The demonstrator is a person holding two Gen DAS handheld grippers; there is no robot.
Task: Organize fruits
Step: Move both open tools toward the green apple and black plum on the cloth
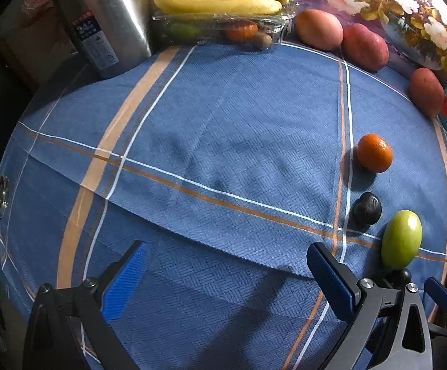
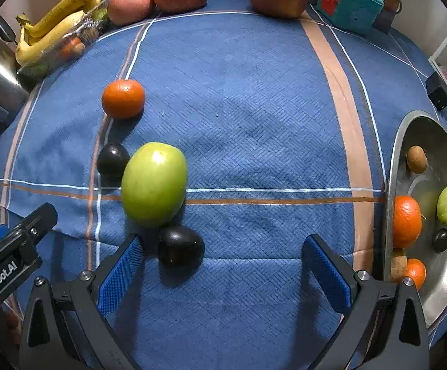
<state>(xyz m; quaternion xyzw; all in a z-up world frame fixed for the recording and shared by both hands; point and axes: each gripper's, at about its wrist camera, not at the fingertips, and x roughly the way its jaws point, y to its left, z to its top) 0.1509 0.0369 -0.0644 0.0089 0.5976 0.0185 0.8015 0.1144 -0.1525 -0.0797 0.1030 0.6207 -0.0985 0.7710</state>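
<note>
Both grippers, left (image 1: 226, 277) and right (image 2: 223, 265), hung spread and empty over the cloth (image 2: 254, 108); a plum (image 2: 180, 245) lay near the right one.

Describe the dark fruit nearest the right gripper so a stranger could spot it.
On the blue checked tablecloth, find the big green fruit. Two small black plums flank it; this one lies on its near side, just inside the open right gripper, larger-looking than its twin.

The middle of the tabletop (image 2: 254, 123) lies bare and open to passage. On its left stand a tangerine (image 2: 123, 98), two dark plums (image 2: 180, 245) and a green fruit (image 2: 154, 184); a steel bowl (image 2: 408, 141) blocks the right edge.
</note>
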